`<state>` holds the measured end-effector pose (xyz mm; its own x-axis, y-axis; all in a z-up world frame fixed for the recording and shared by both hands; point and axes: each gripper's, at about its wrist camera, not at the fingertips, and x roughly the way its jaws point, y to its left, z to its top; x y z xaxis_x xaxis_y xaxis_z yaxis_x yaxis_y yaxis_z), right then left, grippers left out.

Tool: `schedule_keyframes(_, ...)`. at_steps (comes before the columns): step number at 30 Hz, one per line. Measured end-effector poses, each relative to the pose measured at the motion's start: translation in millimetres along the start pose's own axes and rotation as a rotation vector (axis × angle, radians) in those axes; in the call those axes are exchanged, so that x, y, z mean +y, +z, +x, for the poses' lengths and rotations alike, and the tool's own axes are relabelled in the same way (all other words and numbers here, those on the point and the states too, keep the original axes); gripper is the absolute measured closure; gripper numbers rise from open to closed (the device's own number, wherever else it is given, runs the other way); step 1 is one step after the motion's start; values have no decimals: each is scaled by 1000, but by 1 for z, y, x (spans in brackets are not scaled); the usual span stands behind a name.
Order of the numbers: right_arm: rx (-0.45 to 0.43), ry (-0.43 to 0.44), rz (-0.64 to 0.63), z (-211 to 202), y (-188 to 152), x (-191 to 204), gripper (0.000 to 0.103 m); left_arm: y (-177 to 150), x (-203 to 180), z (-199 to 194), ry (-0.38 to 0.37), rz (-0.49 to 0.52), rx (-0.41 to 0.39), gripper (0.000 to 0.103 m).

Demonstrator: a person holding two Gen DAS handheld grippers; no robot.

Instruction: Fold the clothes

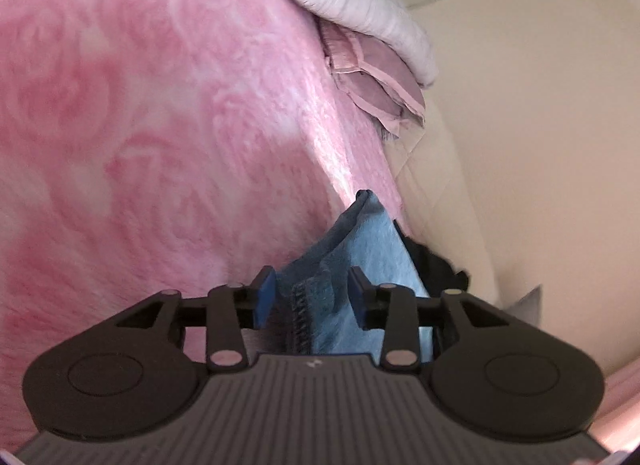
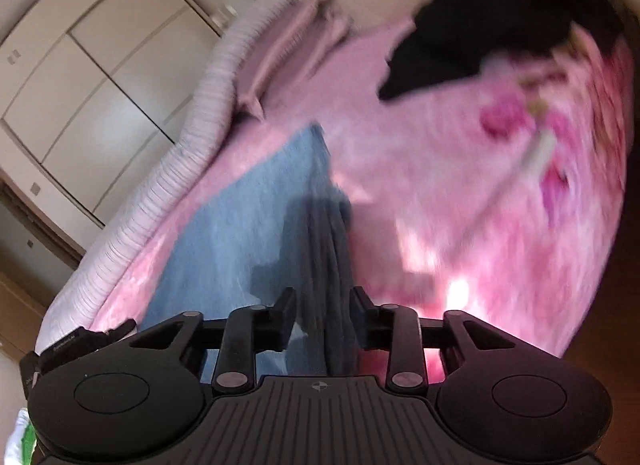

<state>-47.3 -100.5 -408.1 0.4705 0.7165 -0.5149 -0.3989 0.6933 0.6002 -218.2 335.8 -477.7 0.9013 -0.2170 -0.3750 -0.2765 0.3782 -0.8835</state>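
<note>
A light blue garment (image 1: 372,249) with a dark stitched hem lies on a pink fleece blanket (image 1: 140,125). My left gripper (image 1: 312,297) has its blue-padded jaws on either side of the hem, with a bunched fold between them. In the right wrist view the blue garment (image 2: 248,233) stretches away over the blanket (image 2: 460,185). My right gripper (image 2: 324,317) has its jaws around a darker bunched fold of the garment (image 2: 328,249). This view is blurred by motion.
A folded pink cloth (image 1: 372,81) and a white ribbed bedding roll (image 1: 360,5) lie at the blanket's far edge. A black garment (image 2: 480,25) lies on the bed. White cupboard doors (image 2: 80,85) stand to the left.
</note>
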Motion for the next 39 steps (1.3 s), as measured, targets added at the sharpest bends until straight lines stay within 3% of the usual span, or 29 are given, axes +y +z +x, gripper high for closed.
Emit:
schedule_keyframes(2, -6, 3, -6, 10, 10, 1, 65, -1, -2, 4, 3, 19, 6, 75)
schedule_keyframes(3, -6, 7, -12, 16, 13, 2, 65, -2, -3, 4, 8, 39, 3, 90)
schedule_keyframes(5, 7, -5, -43, 30, 18, 2, 66, -3, -4, 1, 8, 68, -12, 91)
schedule_keyframes(6, 16, -24, -55, 36, 17, 1, 73, -3, -4, -1, 4, 81, -24, 95)
schedule_keyframes(9, 37, -65, -72, 48, 10, -4, 73, -7, -3, 0, 31, 104, -55, 94)
schedule_keyframes(13, 42, -72, -42, 48, 8, -11, 73, -6, -2, 0, 230, 85, -160, 102)
schedule_keyframes(16, 71, -79, -3, 45, 14, -14, 65, 2, -18, -5, 251, 157, -173, 101)
schedule_keyframes(19, 53, -109, -59, 36, 28, -2, 64, 5, -67, 0, 246, 423, -166, 101)
schedule_keyframes(22, -31, -153, -157, 31, 44, 14, 64, 13, -99, 23, 168, 518, -89, 95)
schedule_keyframes(26, -82, -138, -239, 47, 67, 34, 64, 23, -117, 66, 138, 541, -5, 88)
schedule_keyframes(31, -48, -141, -254, 82, 85, 37, 64, 57, -95, 113, 106, 313, 82, 85)
schedule_keyframes(35, -13, -107, -220, 99, 92, 24, 66, 67, -91, 142, 85, 289, 145, 88)
schedule_keyframes(37, -5, -74, -229, 104, 95, 19, 86, 67, -93, 146, 64, 334, 149, 98)
schedule_keyframes(39, 1, -83, -244, 107, 97, 15, 96, 67, -95, 148, 48, 402, 134, 100)
